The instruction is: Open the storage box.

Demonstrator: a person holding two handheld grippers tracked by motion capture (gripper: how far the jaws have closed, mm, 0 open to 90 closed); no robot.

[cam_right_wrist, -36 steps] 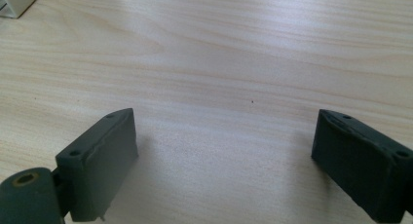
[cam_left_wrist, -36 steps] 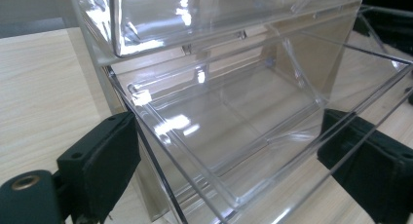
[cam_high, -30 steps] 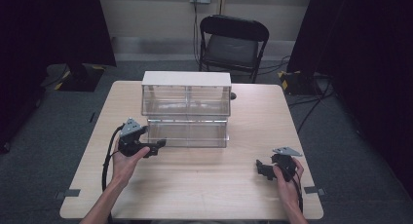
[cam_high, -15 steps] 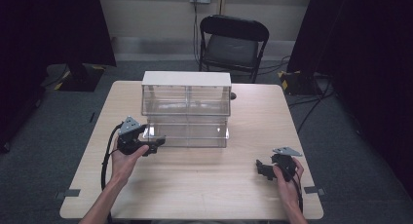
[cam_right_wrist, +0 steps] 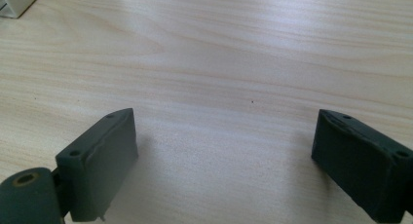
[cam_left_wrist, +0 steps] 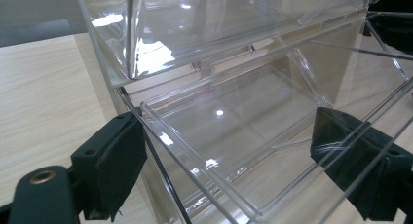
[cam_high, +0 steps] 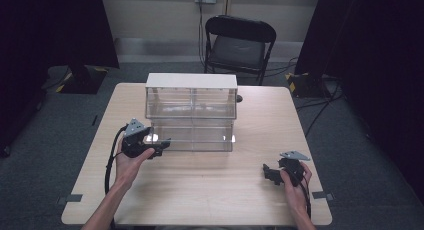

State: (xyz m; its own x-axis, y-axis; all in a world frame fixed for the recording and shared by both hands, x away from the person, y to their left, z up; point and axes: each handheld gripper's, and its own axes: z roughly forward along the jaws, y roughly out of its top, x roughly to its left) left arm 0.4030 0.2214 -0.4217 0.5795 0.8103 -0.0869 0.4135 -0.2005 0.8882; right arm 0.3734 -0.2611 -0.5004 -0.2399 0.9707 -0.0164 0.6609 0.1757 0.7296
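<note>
Left gripper (cam_left_wrist: 229, 160) jaws spread around the clear plastic drawer (cam_left_wrist: 229, 131) corner; right gripper (cam_right_wrist: 224, 160) jaws released over bare wooden tabletop (cam_right_wrist: 219, 63).

The left hand (cam_high: 129, 162) reached forward from the bottom edge, forearm angled up and to the right, and held the left gripper (cam_high: 159, 144) with its grey plate on top and its cable looping down beside the wrist. Its jaws stood wide apart and pointed right. The right hand (cam_high: 295, 182) lay nearer the person's side, well apart from the left, and held the right gripper (cam_high: 268, 171) low over the surface. Its jaws also stood wide apart, pointing left, with nothing between them.
</note>
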